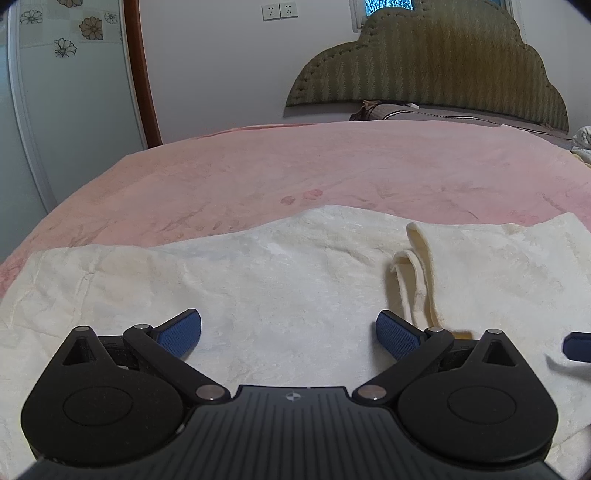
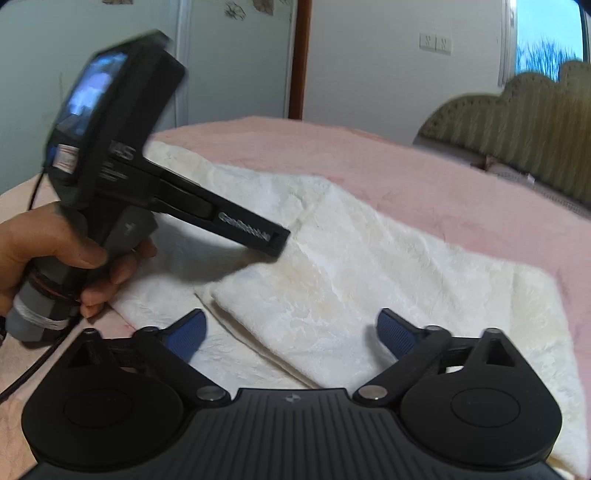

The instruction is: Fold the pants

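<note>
Pants: cream-white, plush and faintly crinkled, lying flat across the near part of the bed; in the right wrist view one layer is folded over another, its soft rounded fold edge running diagonally just ahead of the right tongs.
Waist tie: a narrow pale-yellow strip looped on top of the pants, just ahead of the left tongs' right-hand pad.
Left tongs: spread wide, blue dimpled pads on black linkage arms, held low over the pants with only cloth in the gap; the pads press on nothing.
Right tongs: also wide apart, same blue textured pads, over the folded edge with nothing gripped.
Left hand: wrapped round the grey handle of the left tool, whose long black body slopes down towards the pants; seen blurred in the right wrist view.
Bed cover: pink, fleecy, with a faint darker flower print, under the pants.
Headboard: olive-green, padded, scalloped outline with a stud-line border, at the far end of the bed.
Wall sockets: two white plates on the pale wall.
</note>
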